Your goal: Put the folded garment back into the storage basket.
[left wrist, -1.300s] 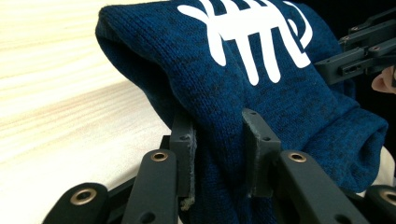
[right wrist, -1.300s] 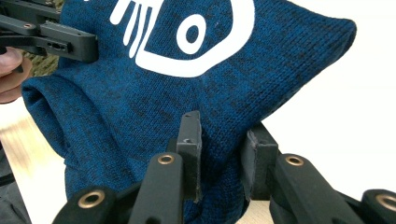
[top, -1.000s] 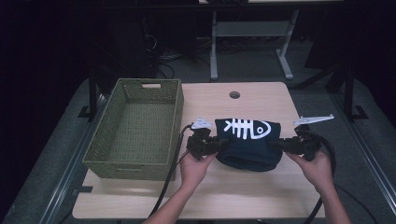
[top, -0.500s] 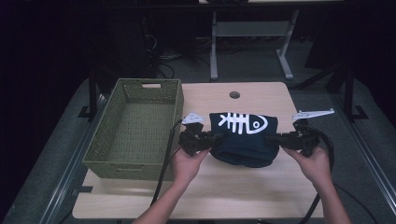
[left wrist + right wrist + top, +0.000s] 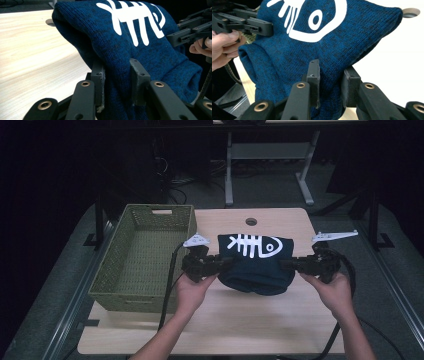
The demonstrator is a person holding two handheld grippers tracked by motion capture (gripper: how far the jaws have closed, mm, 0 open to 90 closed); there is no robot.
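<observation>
A folded dark blue knit sweater [image 5: 255, 262] with a white fish-skeleton print hangs between the two grippers above the wooden table [image 5: 240, 325]. My left gripper [image 5: 224, 265] is shut on the sweater's left edge, and the cloth [image 5: 140, 45] bunches between its pads [image 5: 117, 82]. My right gripper [image 5: 289, 265] is shut on the sweater's right edge; knit fabric [image 5: 329, 40] fills the gap at its tips [image 5: 330, 81]. The sweater's lower fold sags toward the tabletop. The opposite gripper [image 5: 190, 28] and a hand show beyond the cloth in each gripper view.
A green woven basket [image 5: 145, 255] with nothing in it stands at the table's left, close beside the left hand. A round cable hole [image 5: 251, 222] lies in the table behind the sweater. Black cables trail from both grippers. Dark floor and a desk frame lie beyond.
Both grippers have risen with the sweater held between them, lifting it higher off the table. The sweater's top edge is pulled flatter and its print faces up more.
</observation>
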